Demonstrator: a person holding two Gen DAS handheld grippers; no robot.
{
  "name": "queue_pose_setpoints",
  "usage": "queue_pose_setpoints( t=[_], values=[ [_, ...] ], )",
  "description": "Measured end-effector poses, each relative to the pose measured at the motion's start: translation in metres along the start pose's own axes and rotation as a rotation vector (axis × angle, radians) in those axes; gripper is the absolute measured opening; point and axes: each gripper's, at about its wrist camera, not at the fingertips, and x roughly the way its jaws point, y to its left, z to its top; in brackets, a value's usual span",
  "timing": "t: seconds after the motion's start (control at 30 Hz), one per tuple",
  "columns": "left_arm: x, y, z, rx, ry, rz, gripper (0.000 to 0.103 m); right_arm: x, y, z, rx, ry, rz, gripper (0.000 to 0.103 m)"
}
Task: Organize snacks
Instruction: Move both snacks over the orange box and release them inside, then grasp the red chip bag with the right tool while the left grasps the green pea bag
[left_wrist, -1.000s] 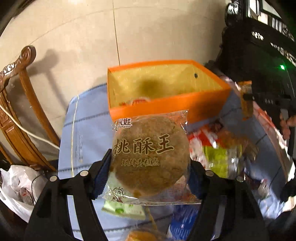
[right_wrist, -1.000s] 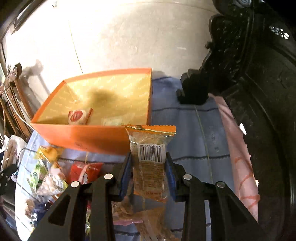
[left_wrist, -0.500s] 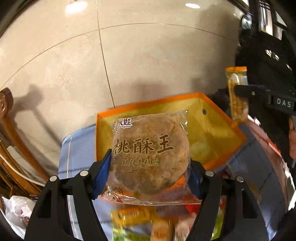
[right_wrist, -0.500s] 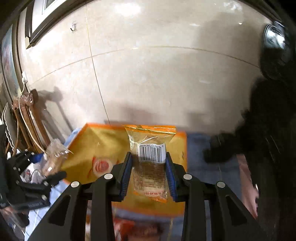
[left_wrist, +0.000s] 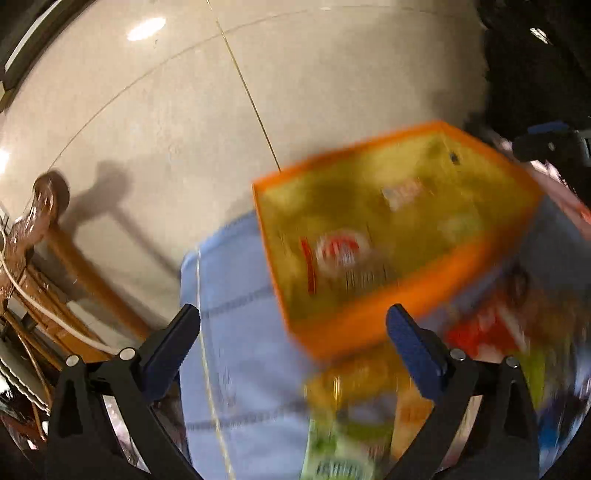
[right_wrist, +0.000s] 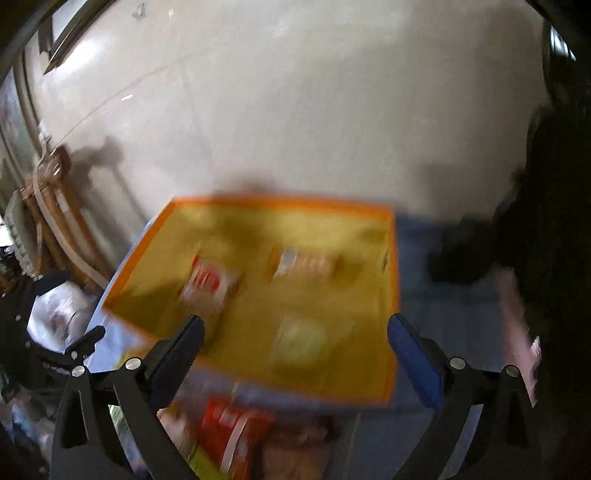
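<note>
Motion blur smears both views. An orange box (left_wrist: 369, 325) with a yellow inside stands on the blue cloth. My left gripper (left_wrist: 291, 314) hangs over its near left corner, jaws opening, with nothing between them. My right gripper (right_wrist: 295, 323) is above the box (right_wrist: 280, 201), jaws also opening and empty. Inside lie a red-and-white packet (right_wrist: 207, 280), an orange-wrapped bar (right_wrist: 303, 264) and a pale round cookie pack (right_wrist: 301, 338). The red-and-white packet (left_wrist: 338, 251) also shows in the left wrist view.
Loose snacks lie in front of the box: a yellow-green pack (left_wrist: 347, 424) and a red packet (right_wrist: 229, 424). A wooden chair (left_wrist: 44, 229) and a white bag (right_wrist: 59, 314) stand at the left. Dark carved furniture (right_wrist: 535, 221) rises at the right.
Both grippers have opened wide. The round cookie pack has left the left gripper and the orange-wrapped bar the right one; both now lie in the box.
</note>
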Motion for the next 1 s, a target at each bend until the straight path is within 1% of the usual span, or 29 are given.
queue_pose_setpoints(
  t=[0.13, 0.2, 0.27, 0.3, 0.37, 0.43, 0.47, 0.5, 0.57, 0.6, 0.63, 0.67, 0.7, 0.73, 0.77, 0.8, 0.87, 0.9, 0.97, 1.0],
  values=[
    [-0.018, -0.010, -0.052, 0.064, 0.053, -0.019, 0.099, 0.008, 0.020, -0.049, -0.012, 0.104, 0.061, 0.100],
    [-0.021, -0.021, -0.076, 0.101, 0.077, -0.030, 0.099, 0.026, 0.038, -0.075, -0.038, 0.177, 0.039, 0.099],
    [-0.016, -0.027, -0.097, 0.139, 0.115, -0.010, 0.099, 0.044, 0.049, -0.089, -0.048, 0.236, 0.009, 0.099],
    [-0.013, -0.026, -0.103, 0.140, 0.118, -0.007, 0.099, 0.051, 0.055, -0.093, -0.051, 0.256, 0.005, 0.099],
    [-0.010, -0.024, -0.116, 0.126, 0.092, -0.051, 0.099, 0.069, 0.063, -0.101, -0.061, 0.277, -0.024, 0.099],
    [0.001, -0.024, -0.126, 0.113, 0.111, -0.083, 0.099, 0.081, 0.070, -0.105, -0.078, 0.275, -0.053, 0.099],
    [0.007, -0.026, -0.129, 0.115, 0.121, -0.078, 0.099, 0.084, 0.072, -0.105, -0.078, 0.280, -0.063, 0.099],
    [0.016, -0.029, -0.133, 0.133, 0.143, -0.055, 0.099, 0.087, 0.073, -0.104, -0.074, 0.280, -0.070, 0.099],
    [0.028, -0.034, -0.138, 0.168, 0.149, -0.047, 0.099, 0.092, 0.075, -0.102, -0.076, 0.277, -0.090, 0.099],
    [0.034, -0.036, -0.140, 0.182, 0.154, -0.034, 0.099, 0.096, 0.077, -0.102, -0.082, 0.280, -0.085, 0.099],
    [0.035, -0.034, -0.139, 0.163, 0.112, -0.046, 0.099, 0.100, 0.076, -0.104, -0.080, 0.289, -0.077, 0.099],
    [0.041, -0.033, -0.139, 0.151, 0.128, -0.053, 0.099, 0.105, 0.075, -0.105, -0.064, 0.302, -0.071, 0.099],
    [0.045, -0.028, -0.138, 0.119, 0.132, -0.075, 0.099, 0.107, 0.073, -0.106, -0.039, 0.312, -0.061, 0.098],
    [0.051, -0.022, -0.138, 0.075, 0.150, -0.102, 0.099, 0.107, 0.071, -0.107, -0.022, 0.316, -0.052, 0.094],
    [0.055, -0.017, -0.140, 0.026, 0.158, -0.129, 0.099, 0.103, 0.071, -0.108, -0.003, 0.295, -0.031, 0.076],
    [0.058, -0.013, -0.142, -0.015, 0.163, -0.150, 0.098, 0.100, 0.071, -0.109, 0.006, 0.277, -0.026, 0.071],
    [0.060, -0.001, -0.146, -0.149, 0.178, -0.273, 0.066, 0.098, 0.076, -0.114, -0.004, 0.280, -0.036, 0.069],
    [0.057, 0.000, -0.145, -0.173, 0.180, -0.244, 0.061, 0.096, 0.078, -0.115, -0.009, 0.281, -0.039, 0.069],
    [0.050, 0.003, -0.143, -0.197, 0.168, -0.244, 0.038, 0.089, 0.081, -0.114, -0.006, 0.277, -0.057, 0.069],
    [0.045, 0.005, -0.141, -0.215, 0.168, -0.257, 0.035, 0.082, 0.084, -0.113, -0.023, 0.259, -0.083, 0.069]
  ],
)
